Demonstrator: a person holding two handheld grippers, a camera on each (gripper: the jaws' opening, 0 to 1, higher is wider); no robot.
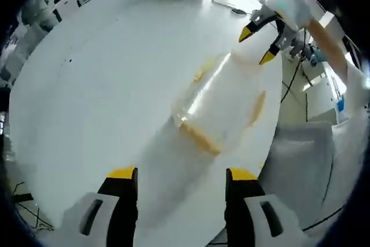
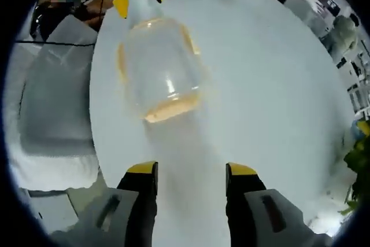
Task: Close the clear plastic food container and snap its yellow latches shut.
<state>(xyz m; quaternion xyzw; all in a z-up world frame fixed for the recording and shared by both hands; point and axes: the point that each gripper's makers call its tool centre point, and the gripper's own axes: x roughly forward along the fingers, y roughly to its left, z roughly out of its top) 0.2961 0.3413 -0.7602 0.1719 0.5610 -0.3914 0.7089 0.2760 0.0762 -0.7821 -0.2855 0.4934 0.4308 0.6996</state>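
Lying closed on white table (image 1: 104, 85); container (image 1: 222, 105) unlabelled.

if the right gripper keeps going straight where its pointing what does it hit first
Most likely the clear container on the white table: it lies ahead of the open right gripper, slightly off-centre. Depth is unclear.

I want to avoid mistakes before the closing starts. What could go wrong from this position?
1. The container is clear and lies on a smooth white table, so a one-sided push may slide it instead of snapping a latch.
2. It sits near the table edge beside a chair and could be pushed off.
3. Both grippers, left and right, are open and apart from it, so nothing steadies it yet.
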